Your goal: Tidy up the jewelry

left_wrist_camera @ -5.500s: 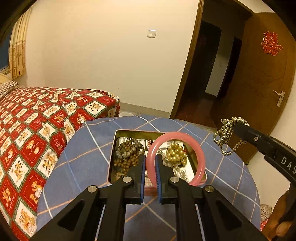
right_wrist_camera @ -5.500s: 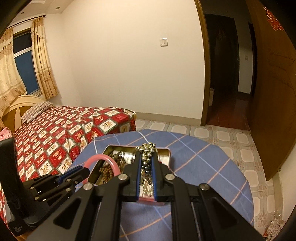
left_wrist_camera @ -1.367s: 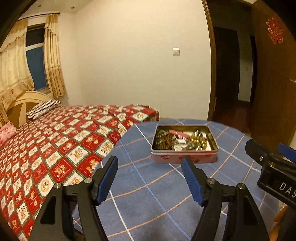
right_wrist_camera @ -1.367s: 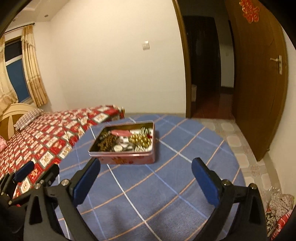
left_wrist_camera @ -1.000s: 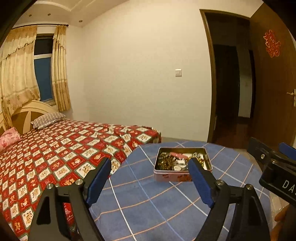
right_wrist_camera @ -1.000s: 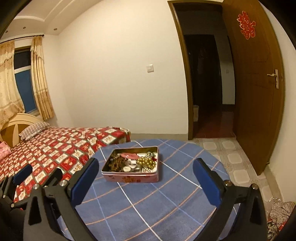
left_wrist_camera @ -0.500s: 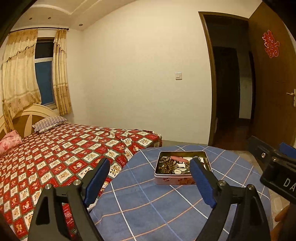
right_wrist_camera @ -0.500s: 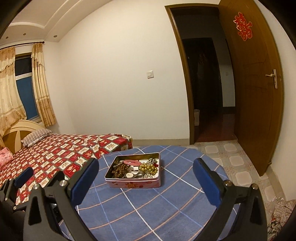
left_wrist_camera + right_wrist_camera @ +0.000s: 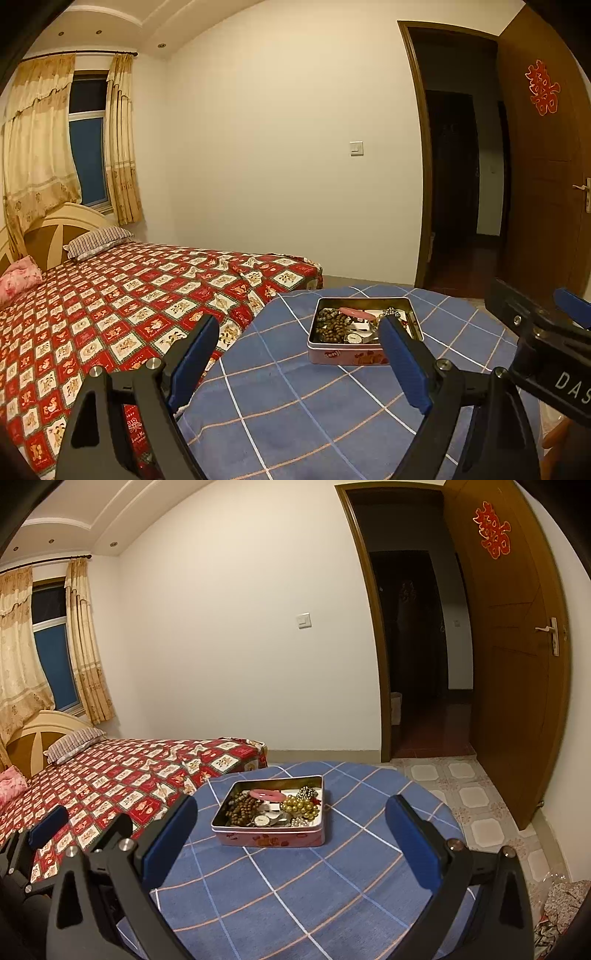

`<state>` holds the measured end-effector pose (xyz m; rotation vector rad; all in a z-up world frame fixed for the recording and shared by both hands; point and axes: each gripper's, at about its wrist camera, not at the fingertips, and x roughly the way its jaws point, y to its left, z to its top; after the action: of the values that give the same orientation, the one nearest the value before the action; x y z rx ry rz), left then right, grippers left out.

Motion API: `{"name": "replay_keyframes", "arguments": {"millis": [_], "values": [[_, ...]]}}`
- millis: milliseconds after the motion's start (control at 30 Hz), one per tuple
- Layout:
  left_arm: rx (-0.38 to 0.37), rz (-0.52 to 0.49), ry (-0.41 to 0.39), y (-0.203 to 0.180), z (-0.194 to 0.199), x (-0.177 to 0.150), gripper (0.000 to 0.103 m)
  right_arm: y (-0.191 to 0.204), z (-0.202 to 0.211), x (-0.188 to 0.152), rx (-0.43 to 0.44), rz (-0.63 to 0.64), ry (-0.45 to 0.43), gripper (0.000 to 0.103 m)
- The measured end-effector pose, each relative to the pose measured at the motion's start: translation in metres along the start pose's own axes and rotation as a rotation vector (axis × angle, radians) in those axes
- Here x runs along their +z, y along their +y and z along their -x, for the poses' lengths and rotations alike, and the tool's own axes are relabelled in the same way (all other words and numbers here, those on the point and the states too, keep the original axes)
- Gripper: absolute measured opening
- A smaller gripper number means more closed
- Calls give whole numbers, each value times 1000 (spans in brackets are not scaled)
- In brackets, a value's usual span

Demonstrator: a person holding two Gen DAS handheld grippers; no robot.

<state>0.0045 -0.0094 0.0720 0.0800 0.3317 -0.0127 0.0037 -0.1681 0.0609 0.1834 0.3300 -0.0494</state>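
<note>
1. Centrally in both views, a pink tin (image 9: 271, 836) sits on the round table (image 9: 295, 893) with its blue checked cloth.
2. Inside the tin lie brown beads (image 9: 242, 806), gold beads (image 9: 301, 806), a pink bangle (image 9: 267, 795) and a small watch (image 9: 263, 820).
3. Left gripper (image 9: 299, 363) fills the bottom of the left wrist view, its jaws wide apart and holding nothing, short of the tin.
4. Right gripper (image 9: 291, 836) fills the bottom of the right wrist view, its jaws likewise wide and bare.
5. At the left of both frames stands a bed (image 9: 110, 295) with a red patterned cover; a wooden door (image 9: 517, 664) is at the right.
</note>
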Motion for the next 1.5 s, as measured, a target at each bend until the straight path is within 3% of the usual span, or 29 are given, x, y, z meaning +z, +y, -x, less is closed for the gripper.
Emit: {"name": "replay_keyframes", "arguments": {"millis": [933, 1100, 1500], "values": [[6, 1, 1, 2, -1, 1, 88, -2, -3, 2, -1, -1, 8, 103], [37, -3, -5, 3, -3, 1, 88, -5, -2, 3, -4, -9, 4, 103], [17, 36, 43, 11, -10, 0, 88, -3, -5, 1, -3, -4, 19, 103]]}}
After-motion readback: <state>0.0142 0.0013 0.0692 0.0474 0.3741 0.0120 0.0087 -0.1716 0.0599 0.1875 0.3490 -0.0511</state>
